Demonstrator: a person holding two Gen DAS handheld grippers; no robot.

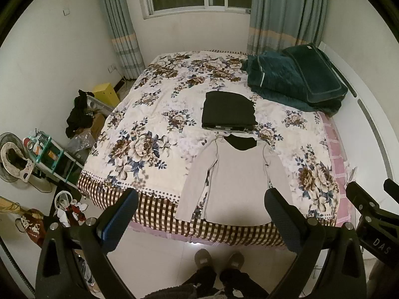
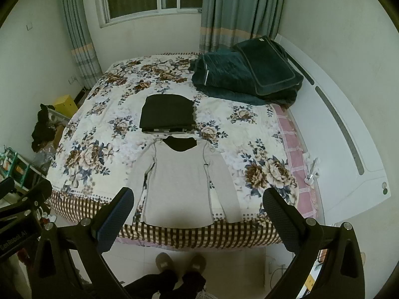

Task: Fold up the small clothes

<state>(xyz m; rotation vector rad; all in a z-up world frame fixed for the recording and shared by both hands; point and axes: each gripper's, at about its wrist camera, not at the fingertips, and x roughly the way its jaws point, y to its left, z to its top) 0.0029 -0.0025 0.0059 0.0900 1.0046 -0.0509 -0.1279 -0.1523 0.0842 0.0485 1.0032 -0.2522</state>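
A light grey long-sleeved shirt [image 1: 237, 174] lies flat and spread on the floral bedspread [image 1: 149, 114], hem at the near edge of the bed, both sleeves straight down its sides. It also shows in the right wrist view [image 2: 179, 182]. Behind its collar sits a folded stack of dark clothes [image 1: 228, 111], also in the right wrist view [image 2: 167, 112]. My left gripper [image 1: 199, 214] is open and empty, held above the floor short of the bed edge. My right gripper [image 2: 197, 214] is open and empty, likewise short of the hem. The right gripper [image 1: 369, 214] shows at the left view's right edge.
A dark green folded quilt and cushion [image 1: 296, 79] lie at the bed's far right. A white headboard [image 2: 349, 134] runs along the right. Shelves and clutter [image 1: 49, 154] stand left of the bed. The person's slippered feet [image 1: 219, 259] stand on the tiled floor.
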